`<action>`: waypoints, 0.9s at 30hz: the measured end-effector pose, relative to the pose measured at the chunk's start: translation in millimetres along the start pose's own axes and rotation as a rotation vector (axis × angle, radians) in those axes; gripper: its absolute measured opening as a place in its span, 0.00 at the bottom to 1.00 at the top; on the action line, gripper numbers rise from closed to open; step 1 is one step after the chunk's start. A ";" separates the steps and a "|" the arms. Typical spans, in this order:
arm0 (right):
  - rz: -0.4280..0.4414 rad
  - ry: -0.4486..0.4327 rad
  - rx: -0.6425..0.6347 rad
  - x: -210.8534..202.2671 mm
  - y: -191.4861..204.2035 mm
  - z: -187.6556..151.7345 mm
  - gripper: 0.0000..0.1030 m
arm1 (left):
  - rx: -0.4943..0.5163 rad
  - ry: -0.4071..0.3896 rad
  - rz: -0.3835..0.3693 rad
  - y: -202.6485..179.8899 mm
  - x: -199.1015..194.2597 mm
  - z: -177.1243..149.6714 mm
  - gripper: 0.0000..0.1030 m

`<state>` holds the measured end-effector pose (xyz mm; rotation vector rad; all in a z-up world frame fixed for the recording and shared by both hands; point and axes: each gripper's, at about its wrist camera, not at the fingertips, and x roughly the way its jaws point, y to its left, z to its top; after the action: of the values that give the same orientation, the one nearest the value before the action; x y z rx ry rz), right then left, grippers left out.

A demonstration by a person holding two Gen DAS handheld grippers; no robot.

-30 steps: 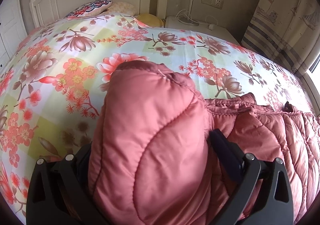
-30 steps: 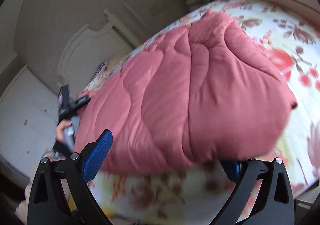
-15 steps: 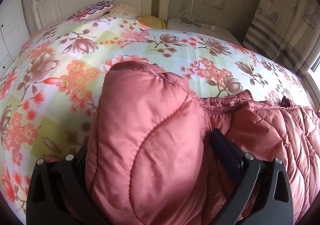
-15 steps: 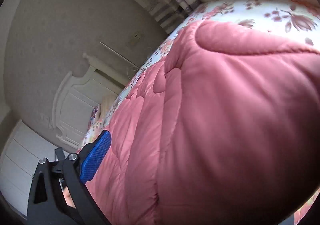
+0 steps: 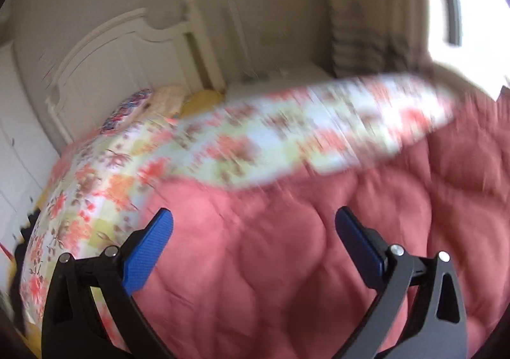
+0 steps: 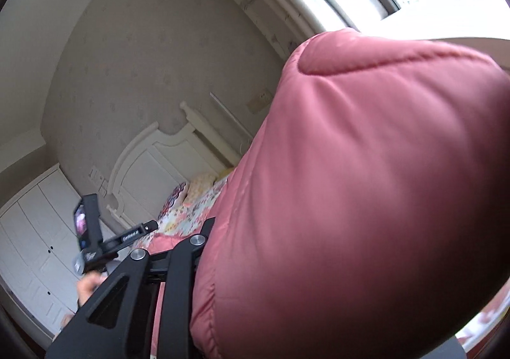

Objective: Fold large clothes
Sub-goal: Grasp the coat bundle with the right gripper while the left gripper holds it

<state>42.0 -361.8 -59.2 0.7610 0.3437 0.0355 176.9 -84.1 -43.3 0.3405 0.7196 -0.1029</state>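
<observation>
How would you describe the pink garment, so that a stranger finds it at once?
Start at the white headboard and follow the flowered bedspread toward the camera. The pink quilted coat lies on it: plain, puffy and stitched in curves, while the spread is patterned.

floral bedsheet (image 5: 287, 142) smeared by motion blur in left wrist view, pattern unreadable, pink quilted coat (image 6: 366, 199) cut off at right and bottom edges, right gripper fingertips hidden by it, one arm visible, bed mostly blocked in right wrist view
</observation>
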 end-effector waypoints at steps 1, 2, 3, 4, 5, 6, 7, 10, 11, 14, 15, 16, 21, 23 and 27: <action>-0.007 -0.009 -0.001 -2.1 -3.0 2.5 0.34 | 0.043 0.021 0.004 -22.1 12.1 -16.2 0.98; -0.013 -0.012 -0.003 -4.8 -6.0 3.6 0.34 | 0.064 0.012 0.019 -33.3 15.7 -24.7 0.98; -0.017 -0.011 -0.008 -7.6 -7.5 4.5 0.34 | 0.093 -0.006 0.057 -40.7 14.1 -26.9 0.98; -0.022 -0.004 -0.018 -7.0 -8.6 3.9 0.34 | 0.110 -0.012 0.076 -42.9 11.7 -22.9 0.98; -0.031 0.001 -0.031 -5.6 -8.3 2.1 0.34 | 0.114 0.006 0.060 -42.6 14.0 -20.5 0.98; -0.041 -0.009 -0.046 -5.7 -6.7 0.5 0.34 | 0.109 0.032 0.032 -38.7 16.0 -18.2 0.98; -0.043 -0.012 -0.056 -5.6 -5.6 1.1 0.34 | 0.099 0.049 0.017 -34.5 16.3 -16.0 0.98; -0.042 -0.011 -0.072 -4.8 -2.9 4.1 0.34 | 0.047 0.012 -0.017 -18.8 -1.3 7.1 0.98; -0.047 -0.017 -0.093 -5.1 -0.6 3.7 0.34 | 0.059 -0.017 -0.003 -17.7 -3.8 15.5 0.98; -0.059 -0.023 -0.124 -5.6 5.9 0.8 0.34 | 0.092 0.017 0.056 -29.6 19.7 50.4 0.98; -0.060 -0.026 -0.131 -3.5 8.3 1.2 0.34 | 0.101 0.052 0.062 -34.2 32.4 55.5 0.98; -0.059 -0.028 -0.142 -2.1 10.8 0.1 0.34 | 0.126 0.102 0.054 -43.2 54.0 58.2 0.98; -0.064 -0.019 -0.194 0.4 16.6 -1.3 0.34 | 0.138 0.166 0.007 -54.8 95.3 45.6 0.98; -0.076 -0.010 -0.199 4.9 16.0 -2.2 0.34 | 0.119 0.154 0.012 -44.0 87.8 45.9 0.98; -0.071 -0.011 -0.215 2.1 12.9 -1.7 0.34 | 0.056 0.015 0.060 -19.6 24.2 34.5 0.98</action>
<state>44.7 -350.9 -52.2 0.5354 0.3499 0.0011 212.7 -113.7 -40.5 0.4161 0.7214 -0.0642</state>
